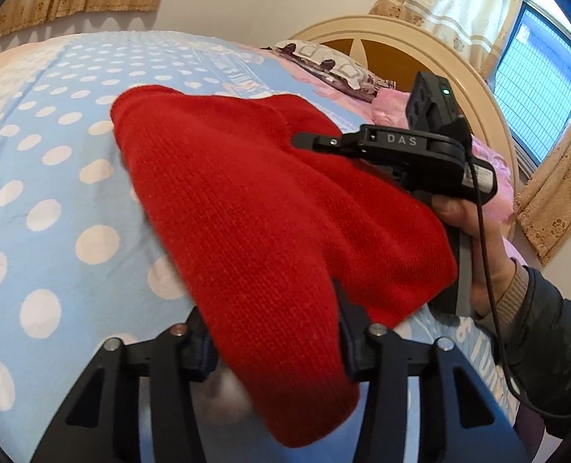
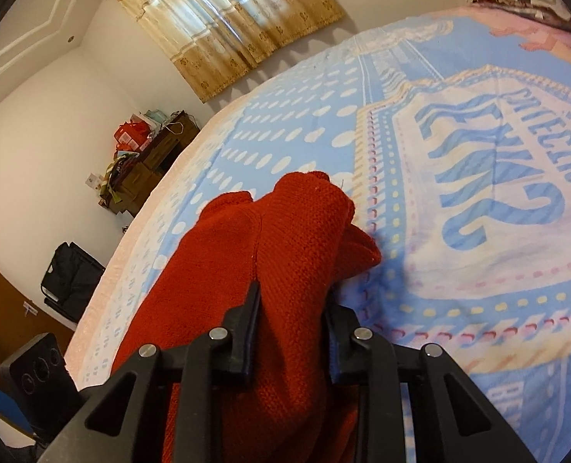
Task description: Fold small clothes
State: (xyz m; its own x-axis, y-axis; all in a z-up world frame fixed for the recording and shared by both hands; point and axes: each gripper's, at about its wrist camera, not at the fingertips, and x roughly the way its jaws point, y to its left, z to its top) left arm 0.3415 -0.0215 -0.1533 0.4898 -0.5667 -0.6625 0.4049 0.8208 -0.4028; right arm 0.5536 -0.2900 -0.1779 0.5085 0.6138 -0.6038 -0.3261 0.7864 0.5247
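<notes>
— Two tools, both with red knit between the fingers. Start nearest: what does the left tool (image 1: 273, 332) have?

— Its jaws are pinching a fold of the red knitted garment (image 1: 254, 212). The cloth fills the gap between the pads and hangs over and below them, toward the camera.

— And the right tool (image 2: 291, 328)?

— Same story. From its own camera the jaws are drawn in on a bunched ridge of the same garment, with knit pressed against both pads. In the left wrist view you see it from the side, at the garment's far right edge, with a hand (image 1: 478, 247) in a dark sleeve (image 1: 551, 343) around the handle and a black cable (image 1: 490, 270) trailing down past the wrist.

— So where is the garment itself?

— Stretched between the two tools, lifted at the near side; whether its far end touches the bed (image 1: 53, 177) I cannot tell. The cover there is light blue with white dots, and the right wrist view shows a pale panel with big blue lettering (image 2: 493, 162) beside the red cloth.

— Farther back?

— A patterned pillow (image 1: 324, 61) by the cream headboard (image 1: 420, 46). Beyond that, tan curtains (image 1: 455, 4) at a window. In the right wrist view, a dark wooden cabinet (image 2: 150, 154) piled with red boxes stands against the white wall, and a black bag (image 2: 71, 274) sits on the floor near the bed's edge.
</notes>
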